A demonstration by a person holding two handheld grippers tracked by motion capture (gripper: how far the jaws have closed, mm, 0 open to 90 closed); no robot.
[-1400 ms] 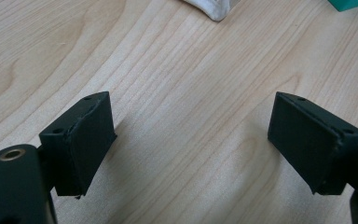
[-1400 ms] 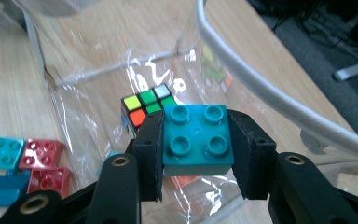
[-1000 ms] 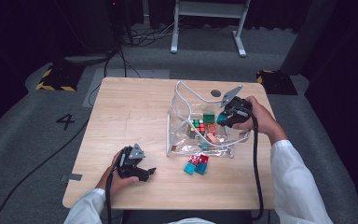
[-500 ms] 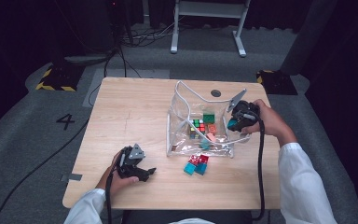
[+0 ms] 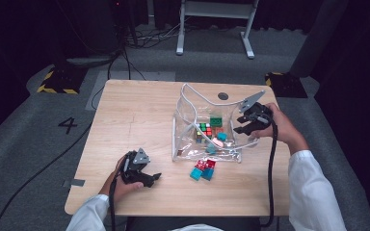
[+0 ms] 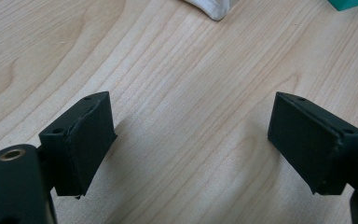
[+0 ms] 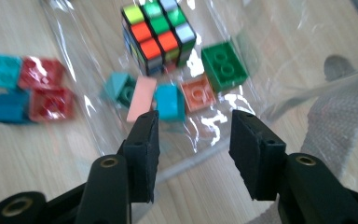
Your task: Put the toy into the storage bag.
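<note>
The clear bag (image 5: 207,137) lies just ahead of the right gripper (image 5: 248,124), whose jaws stand apart and empty above its near edge. Inside it, a puzzle cube (image 7: 157,35) and small bricks (image 7: 223,65) sit beyond the jaws. The left gripper (image 5: 147,177) rests well apart, jaws spread wide over bare table (image 6: 191,93).

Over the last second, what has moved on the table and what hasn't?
The right gripper has pulled back from above the clear bag toward the table's right edge, jaws open and empty. The left gripper stays resting open near the front edge. The bag, the puzzle cube inside it and the loose red and teal bricks in front have not shifted.
</note>
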